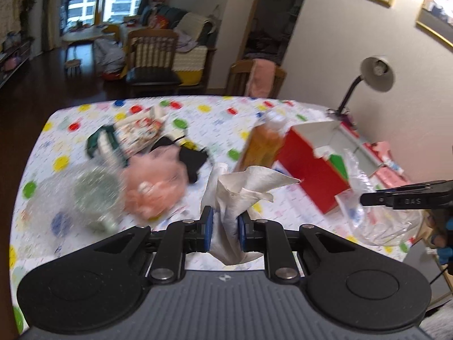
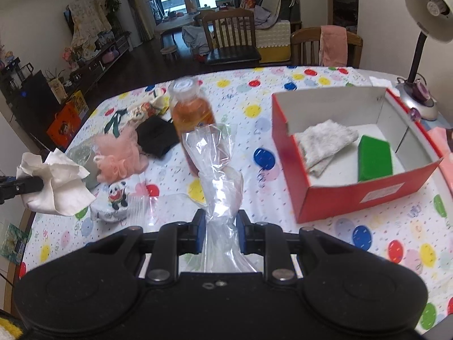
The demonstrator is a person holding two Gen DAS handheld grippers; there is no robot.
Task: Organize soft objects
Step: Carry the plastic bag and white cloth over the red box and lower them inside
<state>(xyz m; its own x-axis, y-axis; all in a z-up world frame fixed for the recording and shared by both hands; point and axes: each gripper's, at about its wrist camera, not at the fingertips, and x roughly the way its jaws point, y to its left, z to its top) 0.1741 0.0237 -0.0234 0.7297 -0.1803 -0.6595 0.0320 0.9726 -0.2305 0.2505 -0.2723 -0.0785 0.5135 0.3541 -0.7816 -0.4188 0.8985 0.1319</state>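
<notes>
My left gripper point(image 1: 225, 226) is shut on a crumpled white tissue point(image 1: 243, 189), held above the dotted tablecloth point(image 1: 215, 116); the same tissue point(image 2: 56, 181) shows at the left edge of the right wrist view. My right gripper point(image 2: 219, 232) is shut on a clear plastic bag point(image 2: 218, 164), also lifted off the table; the bag point(image 1: 376, 212) hangs at the right of the left wrist view. An open red box point(image 2: 351, 198) stands to the right, holding a grey cloth point(image 2: 322, 144) and a green sponge point(image 2: 373, 158). A pink mesh puff point(image 2: 119, 155) and a black cloth point(image 2: 158, 136) lie on the table.
A bottle of orange liquid point(image 2: 192, 113) stands mid-table just behind the bag. A panda-print pouch point(image 2: 113, 201), a small clear zip bag point(image 2: 144, 206) and a printed fabric bundle point(image 2: 141, 110) lie at left. A desk lamp point(image 2: 424, 28) stands at the far right. Wooden chairs point(image 2: 232, 36) are behind the table.
</notes>
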